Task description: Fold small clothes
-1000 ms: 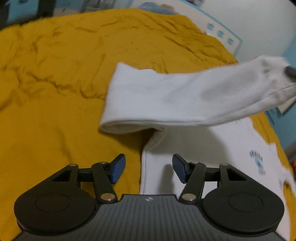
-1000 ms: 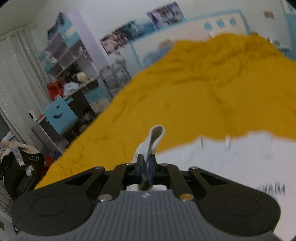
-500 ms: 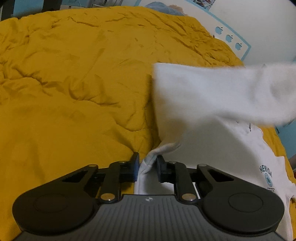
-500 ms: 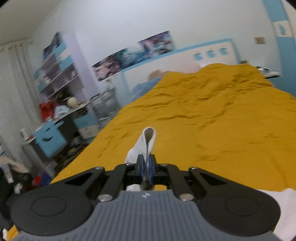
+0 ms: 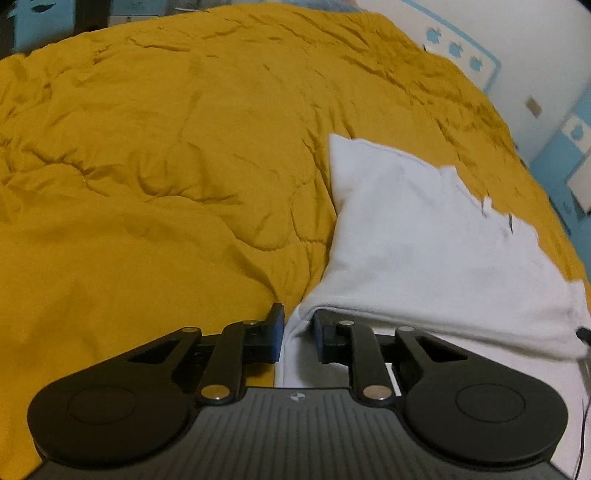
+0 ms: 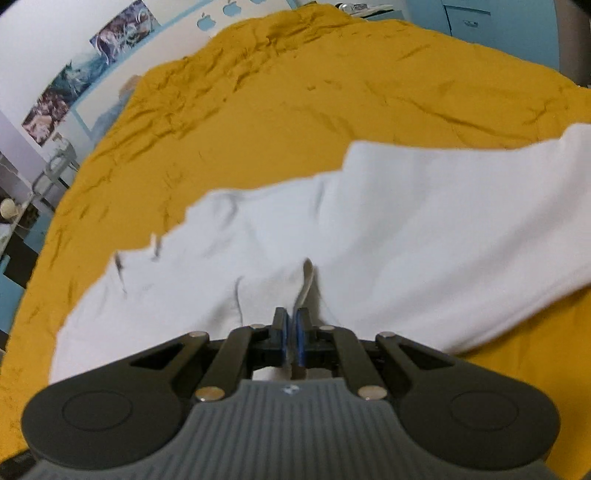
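A white sweatshirt (image 5: 424,240) lies on the yellow duvet (image 5: 166,184), with one part folded over the rest. My left gripper (image 5: 298,332) holds the sweatshirt's left edge near the fold; a bunch of cloth fills the gap between its blue pads, and the jaws are opening slightly. In the right wrist view the sweatshirt (image 6: 369,229) spreads across the duvet (image 6: 295,92). My right gripper (image 6: 293,332) is low over it, shut on a thin ridge of the white cloth. The printed front is hidden under the folded part.
A white headboard with blue apple shapes (image 5: 454,48) ends the bed. Posters (image 6: 74,81) hang on the wall, and cluttered shelves (image 6: 22,206) stand beside the bed. A blue cabinet (image 6: 480,22) is at the far side. Yellow duvet stretches left of the sweatshirt.
My right gripper swung down and across, laying the lifted white part flat over the sweatshirt. My left gripper closed from wide open onto the sweatshirt's edge.
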Motion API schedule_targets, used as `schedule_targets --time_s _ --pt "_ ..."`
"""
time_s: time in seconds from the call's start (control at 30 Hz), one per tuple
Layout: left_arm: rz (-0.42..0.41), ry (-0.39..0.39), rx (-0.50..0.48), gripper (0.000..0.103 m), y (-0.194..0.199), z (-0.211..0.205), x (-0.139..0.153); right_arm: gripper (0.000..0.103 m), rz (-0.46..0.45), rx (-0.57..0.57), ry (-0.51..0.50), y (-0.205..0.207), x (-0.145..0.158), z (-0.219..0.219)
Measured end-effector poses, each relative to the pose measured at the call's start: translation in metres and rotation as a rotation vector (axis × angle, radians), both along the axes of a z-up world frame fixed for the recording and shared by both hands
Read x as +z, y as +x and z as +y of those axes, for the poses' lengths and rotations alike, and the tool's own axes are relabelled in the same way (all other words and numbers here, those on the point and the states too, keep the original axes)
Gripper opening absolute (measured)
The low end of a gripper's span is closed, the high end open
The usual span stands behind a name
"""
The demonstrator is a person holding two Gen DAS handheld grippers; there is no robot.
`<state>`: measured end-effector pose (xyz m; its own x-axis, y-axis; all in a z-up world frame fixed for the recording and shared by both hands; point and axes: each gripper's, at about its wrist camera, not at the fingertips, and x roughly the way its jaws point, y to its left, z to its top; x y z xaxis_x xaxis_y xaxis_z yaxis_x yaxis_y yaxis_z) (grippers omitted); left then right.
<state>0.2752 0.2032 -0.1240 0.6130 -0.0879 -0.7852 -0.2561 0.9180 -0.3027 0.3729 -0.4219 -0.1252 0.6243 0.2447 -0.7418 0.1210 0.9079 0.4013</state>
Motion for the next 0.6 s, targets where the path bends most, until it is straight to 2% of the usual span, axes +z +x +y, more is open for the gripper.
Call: schedule_targets --time_s 0.07,0.1,0.2,0.27,0.3,0.4,0.47,0.53,0.6 --pt "0.007 -0.022 -0.055 0.028 -0.002 0.006 0.01 0.0 0.011 0.005 -0.001 -0.008 -0.006 0.004" --pt "-0.006 -0.034 -0.081 0.04 -0.004 0.008 0.017 0.001 0.016 0.016 -0.001 -0.007 -0.008 0.004" --pt "-0.102 -0.07 -0.102 0.066 -0.003 0.019 0.039 0.006 0.014 0.054 0.001 -0.005 -0.015 -0.001" --pt "-0.143 -0.087 -0.078 0.067 0.009 0.027 0.049 0.008 0.018 0.06 0.018 -0.005 -0.017 -0.002" --pt "-0.147 -0.102 -0.049 0.067 0.018 0.032 0.05 0.012 0.019 0.058 0.034 -0.012 -0.016 -0.007" --pt "-0.146 -0.207 0.03 0.066 0.051 0.051 0.035 0.017 0.01 0.058 0.091 -0.012 -0.015 -0.009" --pt "-0.126 -0.223 0.056 0.066 0.075 0.051 0.021 0.017 0.011 0.056 0.095 -0.012 -0.014 -0.008" --pt "-0.113 -0.247 0.079 0.061 0.093 0.051 0.006 0.017 0.013 0.049 0.096 -0.011 -0.015 -0.008" --pt "-0.115 -0.314 0.092 0.051 0.104 0.05 -0.008 0.017 0.009 0.045 0.109 -0.012 -0.016 -0.009"
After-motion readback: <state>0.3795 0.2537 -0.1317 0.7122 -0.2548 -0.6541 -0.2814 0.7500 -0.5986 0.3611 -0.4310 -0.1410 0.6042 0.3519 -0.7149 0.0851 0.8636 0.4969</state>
